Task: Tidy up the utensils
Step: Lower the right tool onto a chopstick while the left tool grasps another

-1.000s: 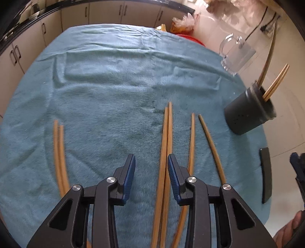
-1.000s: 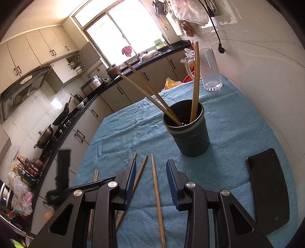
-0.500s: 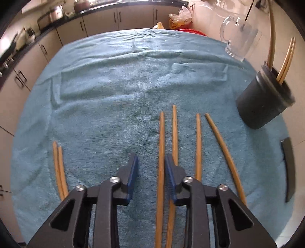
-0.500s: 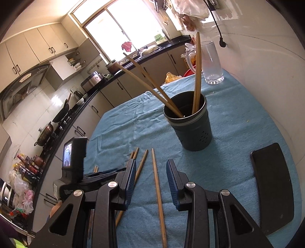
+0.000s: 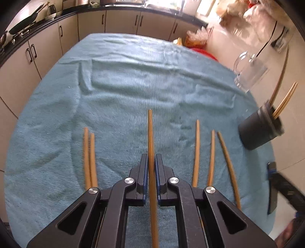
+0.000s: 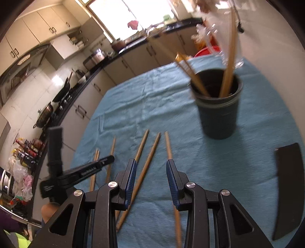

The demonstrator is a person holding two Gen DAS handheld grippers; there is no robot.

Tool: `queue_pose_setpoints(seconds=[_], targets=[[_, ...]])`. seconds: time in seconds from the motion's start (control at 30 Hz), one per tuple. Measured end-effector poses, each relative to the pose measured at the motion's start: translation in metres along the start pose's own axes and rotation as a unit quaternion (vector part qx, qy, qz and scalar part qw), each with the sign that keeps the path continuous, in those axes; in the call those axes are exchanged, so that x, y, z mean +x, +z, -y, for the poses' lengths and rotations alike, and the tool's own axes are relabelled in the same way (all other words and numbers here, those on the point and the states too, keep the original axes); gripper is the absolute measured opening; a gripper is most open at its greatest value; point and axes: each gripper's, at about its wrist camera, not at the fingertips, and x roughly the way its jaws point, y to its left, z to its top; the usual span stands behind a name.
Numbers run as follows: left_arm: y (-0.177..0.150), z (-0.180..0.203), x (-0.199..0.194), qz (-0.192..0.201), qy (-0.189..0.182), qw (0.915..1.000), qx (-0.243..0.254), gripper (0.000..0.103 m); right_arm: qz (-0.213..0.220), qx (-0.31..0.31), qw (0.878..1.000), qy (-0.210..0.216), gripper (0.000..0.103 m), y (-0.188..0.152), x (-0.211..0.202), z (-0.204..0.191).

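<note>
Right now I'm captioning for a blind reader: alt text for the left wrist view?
The left gripper is shut on one chopstick above a blue towel. Five more chopsticks lie on the towel, and a dark cup at right holds others.

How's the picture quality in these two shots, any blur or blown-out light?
Left wrist view: the glass mug and the top right corner are motion-smeared, while the left gripper and its chopstick stay fairly sharp. Right wrist view: the window is blown out white, and the dark holder is blurred.
</note>
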Motion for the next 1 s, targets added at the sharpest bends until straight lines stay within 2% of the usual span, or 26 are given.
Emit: queue_pose_setpoints(seconds=[0.2, 0.3, 0.6, 0.67, 0.8, 0.87, 1.0], targets=[[-0.004, -0.005, -0.028, 0.031, -0.022, 0.9993, -0.006, 0.007, -0.056, -0.009, 0.998, -0.018, 0.032, 0.011, 0.048, -0.013], [-0.005, -0.008, -0.038, 0.041, -0.030, 0.9987, -0.006, 0.007, -0.085, -0.009, 0.995, -0.043, 0.027, 0.019, 0.076, -0.016], [-0.008, -0.015, -0.049, 0.050, -0.045, 0.9977, -0.006, 0.007, -0.133, -0.035, 0.983, -0.118, 0.020, 0.023, 0.124, -0.031], [-0.009, -0.016, -0.049, 0.051, -0.046, 0.9976, -0.008, 0.007, -0.130, -0.049, 0.981, -0.138, 0.011, 0.023, 0.126, -0.035], [-0.010, -0.016, -0.052, 0.053, -0.046, 0.9975, -0.009, 0.007, -0.126, -0.050, 0.982, -0.130, 0.007, 0.021, 0.125, -0.032], [-0.010, -0.015, -0.055, 0.057, -0.046, 0.9973, -0.007, 0.007, -0.114, -0.030, 0.987, -0.106, 0.006, 0.019, 0.115, -0.026], [-0.014, -0.009, -0.066, 0.067, -0.046, 0.9967, -0.003, 0.007, -0.062, -0.010, 0.997, -0.049, 0.006, 0.016, 0.079, -0.026]])
